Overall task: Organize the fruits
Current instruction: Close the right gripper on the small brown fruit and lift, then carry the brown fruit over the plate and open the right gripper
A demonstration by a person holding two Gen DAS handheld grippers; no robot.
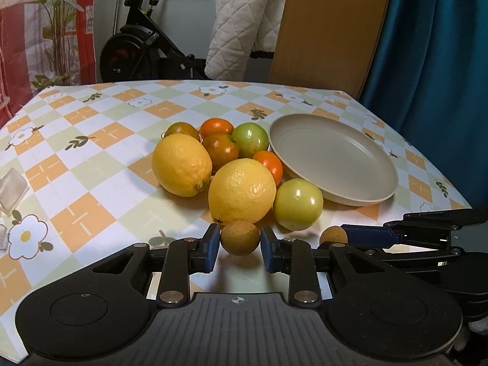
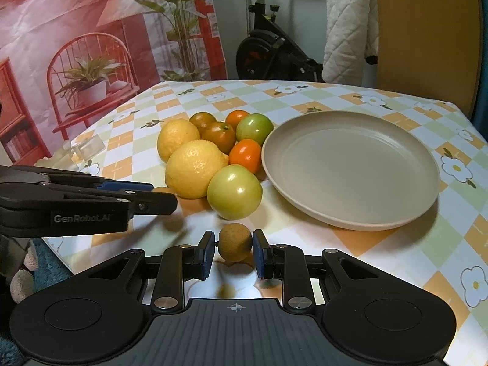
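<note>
Now | left tongs (image 1: 240, 241) tilted down, gripping brown fruit (image 1: 240, 238) | right tongs (image 2: 234, 248) likewise, gripping another (image 2: 235, 242)

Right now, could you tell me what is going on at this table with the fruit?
A person is sorting fruit with two handheld grippers. The left gripper is shut on a small brown fruit, and the right gripper is shut on another small brown fruit. The lemons, green fruits and small orange fruits sit in a cluster on the tablecloth, beside the beige plate, which holds nothing yet.
</note>
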